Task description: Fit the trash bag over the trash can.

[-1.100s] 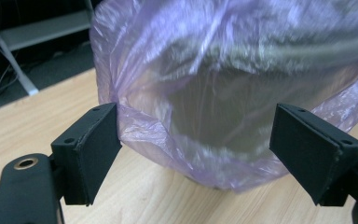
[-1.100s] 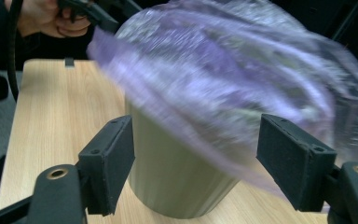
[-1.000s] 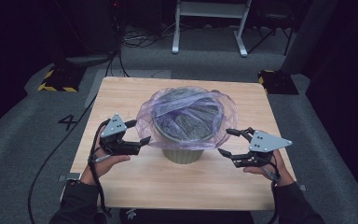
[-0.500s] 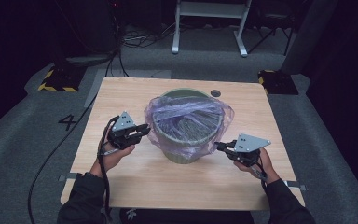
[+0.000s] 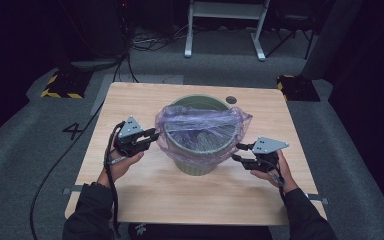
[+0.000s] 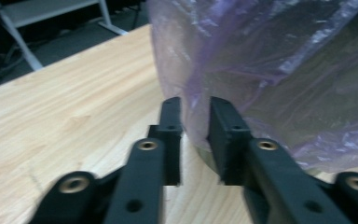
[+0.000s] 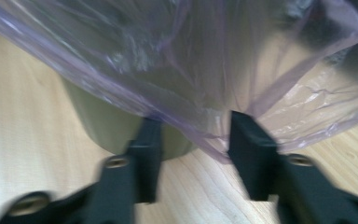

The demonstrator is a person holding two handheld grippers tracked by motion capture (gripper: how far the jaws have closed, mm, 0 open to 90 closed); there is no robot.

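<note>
I have the green bin [image 5: 200,160] standing at the middle of the wooden table [image 5: 145,200] in the high view, with the purple bag [image 5: 200,127] draped over its rim and hanging down the outside on both sides; the bag's loose skirt reaches roughly halfway down the bin wall.

My left gripper [image 5: 152,135] sits left of centre in that frame, just beside the bag's left edge; in the left gripper view its jaws stand a little apart, having just been opening, and the bag's lower hem [image 6: 193,126] hangs in the gap between the fingers [image 6: 170,126]; I see the film lying close against the right one, yet I cannot tell whether it is pinched, and the pads do not look pressed together on it.

My right gripper [image 5: 239,152] is right of centre, low against the bin's right flank; in the right gripper view, which is blurred, its jaws are clearly apart and have just been opening; the bag's hem [image 7: 200,126] droops between them and the bin wall [image 7: 102,126] shows behind, at the left of that frame; neither finger visibly clamps the film.

Both hands [image 5: 117,165] rest low over the tabletop.
</note>
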